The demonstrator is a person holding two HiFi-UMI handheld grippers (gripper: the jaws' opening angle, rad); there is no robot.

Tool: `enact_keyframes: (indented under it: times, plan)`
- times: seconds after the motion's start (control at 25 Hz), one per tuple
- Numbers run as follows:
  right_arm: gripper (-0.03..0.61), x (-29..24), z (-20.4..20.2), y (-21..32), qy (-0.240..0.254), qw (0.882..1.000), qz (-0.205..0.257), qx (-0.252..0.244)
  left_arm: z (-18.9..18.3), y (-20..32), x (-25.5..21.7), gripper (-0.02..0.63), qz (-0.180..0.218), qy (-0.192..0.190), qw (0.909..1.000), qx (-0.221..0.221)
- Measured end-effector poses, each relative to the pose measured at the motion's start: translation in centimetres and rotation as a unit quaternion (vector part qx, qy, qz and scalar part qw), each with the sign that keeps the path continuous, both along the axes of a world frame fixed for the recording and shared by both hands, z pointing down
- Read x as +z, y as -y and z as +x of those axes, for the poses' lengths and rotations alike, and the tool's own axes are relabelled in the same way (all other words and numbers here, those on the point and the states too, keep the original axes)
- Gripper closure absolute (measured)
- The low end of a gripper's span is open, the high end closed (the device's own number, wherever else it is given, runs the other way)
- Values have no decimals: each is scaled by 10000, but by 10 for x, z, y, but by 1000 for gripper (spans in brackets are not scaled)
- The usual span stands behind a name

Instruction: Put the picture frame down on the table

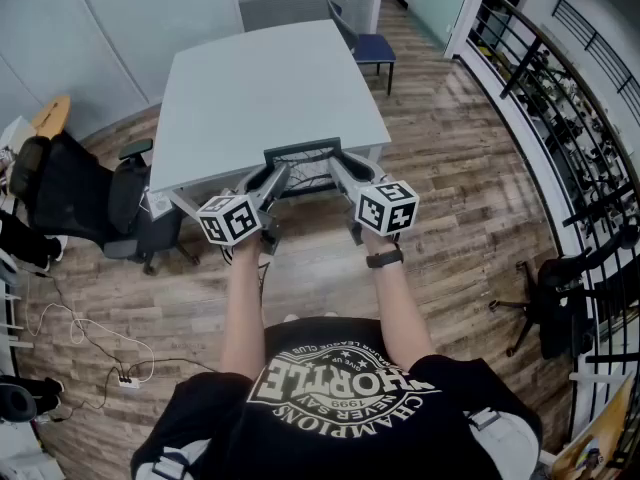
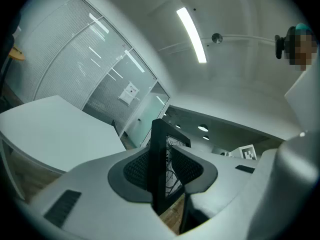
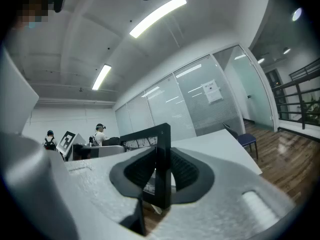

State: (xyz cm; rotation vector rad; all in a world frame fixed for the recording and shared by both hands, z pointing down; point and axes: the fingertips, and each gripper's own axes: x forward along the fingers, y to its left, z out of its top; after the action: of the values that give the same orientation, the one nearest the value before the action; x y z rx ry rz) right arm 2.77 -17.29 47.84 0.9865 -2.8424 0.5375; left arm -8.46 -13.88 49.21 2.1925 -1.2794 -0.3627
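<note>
A black picture frame (image 1: 303, 155) hangs in the air just in front of the near edge of the pale grey table (image 1: 262, 88), held by both sides. My left gripper (image 1: 277, 174) is shut on the frame's left edge (image 2: 159, 169). My right gripper (image 1: 333, 165) is shut on its right edge (image 3: 162, 166). The glass shows a dark branch drawing in both gripper views. The frame stands roughly upright and does not touch the tabletop.
A blue chair (image 1: 370, 44) stands at the table's far right corner. Black office chairs (image 1: 120, 208) sit left of the table, another (image 1: 555, 313) at the right. A railing (image 1: 560, 98) runs along the right. Cables (image 1: 90, 348) lie on the wood floor. People (image 3: 100, 133) are far off.
</note>
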Motion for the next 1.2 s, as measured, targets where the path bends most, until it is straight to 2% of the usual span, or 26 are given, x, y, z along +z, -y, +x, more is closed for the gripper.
enact_keyframes:
  times: [0.24,0.48,0.96,1.2]
  plan:
    - [492,1,5,9,-5,10000,9,0,6,7,-1,486,43,36,10000,-12]
    - [489,-2,6,-4,-21,10000,-8,-86,8,-8,-4,486,38,-1,9999,-124]
    - [471,35,-17,-15,-85,9989,-419,-190,-15,-21,36,486,-405,50,9974,-598]
    - [471,38,-21,1,-157,9983,-554,-94,-18,-5,38,486,-459,28,9972,-592]
